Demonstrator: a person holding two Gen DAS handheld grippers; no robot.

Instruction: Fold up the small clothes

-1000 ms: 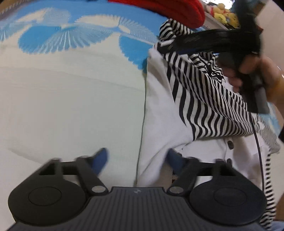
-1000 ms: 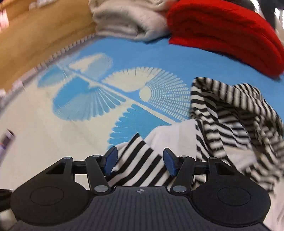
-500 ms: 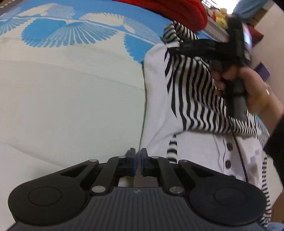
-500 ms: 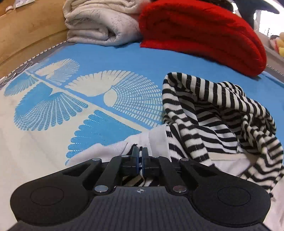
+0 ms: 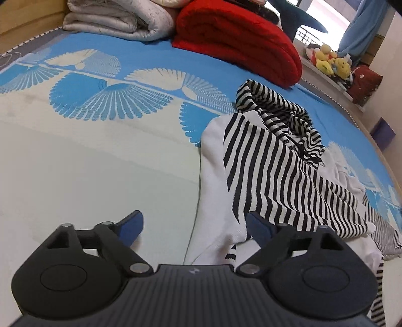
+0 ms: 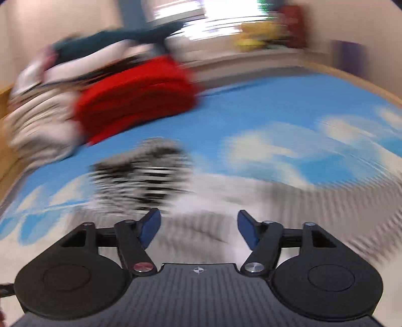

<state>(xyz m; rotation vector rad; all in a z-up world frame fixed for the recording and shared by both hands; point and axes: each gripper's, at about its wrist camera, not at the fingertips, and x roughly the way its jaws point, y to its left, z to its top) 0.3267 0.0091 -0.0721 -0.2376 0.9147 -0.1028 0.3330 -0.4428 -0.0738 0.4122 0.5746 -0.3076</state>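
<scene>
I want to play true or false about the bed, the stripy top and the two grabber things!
1. The stripy top lies on the bed sheet. True.
2. The left gripper is squeezing the stripy top. False: its jaws stand open, pinching nothing.
3. The red blanket is folded beside a pale quilt. True.
4. The right gripper is shut tight. False: its jaws are open, nothing between them.
5. The soft toys sit on the stripy top. False: they sit on a ledge past the bed.

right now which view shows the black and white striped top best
The left wrist view: the black and white striped top lies sharp and fully visible on the blue patterned bedspread. The right wrist view shows it only as a motion-blurred smear.
</scene>
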